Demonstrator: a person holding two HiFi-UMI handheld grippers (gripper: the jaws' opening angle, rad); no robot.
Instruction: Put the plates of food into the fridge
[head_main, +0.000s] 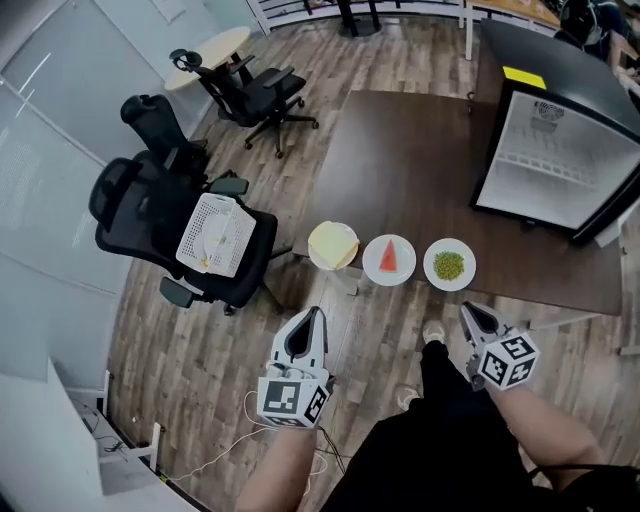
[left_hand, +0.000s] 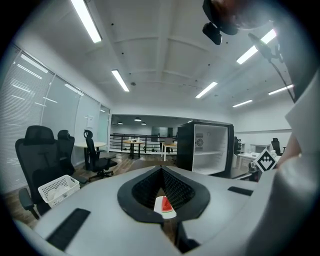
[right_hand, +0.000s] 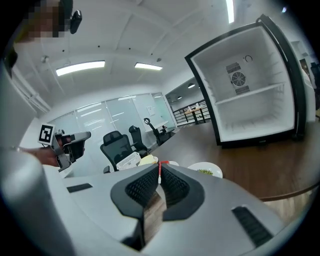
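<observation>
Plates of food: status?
Left gripper, right gripper shut, empty. Watermelon plate, peas plate, yellow-food plate on table edge. Fridge open, nothing blocking.

Bare top of dark brown wooden bench (head_main: 400, 150) free at 12 o'clock, clear lane to open black mini fridge (head_main: 570, 80) at 2 o'clock. Fridge mouth unblocked; white inner shelf (head_main: 545, 168) splits cavity. Row of three white round plates (head_main: 372, 262) lines near bench edge, narrow gaps between. Black mesh office chair (head_main: 150, 215) carrying white plastic basket (head_main: 217, 235) crowds 10 o'clock. Left claw (head_main: 310, 322) and right claw (head_main: 468, 315) hang short of bench edge, over open wooden floor (head_main: 180, 400).
</observation>
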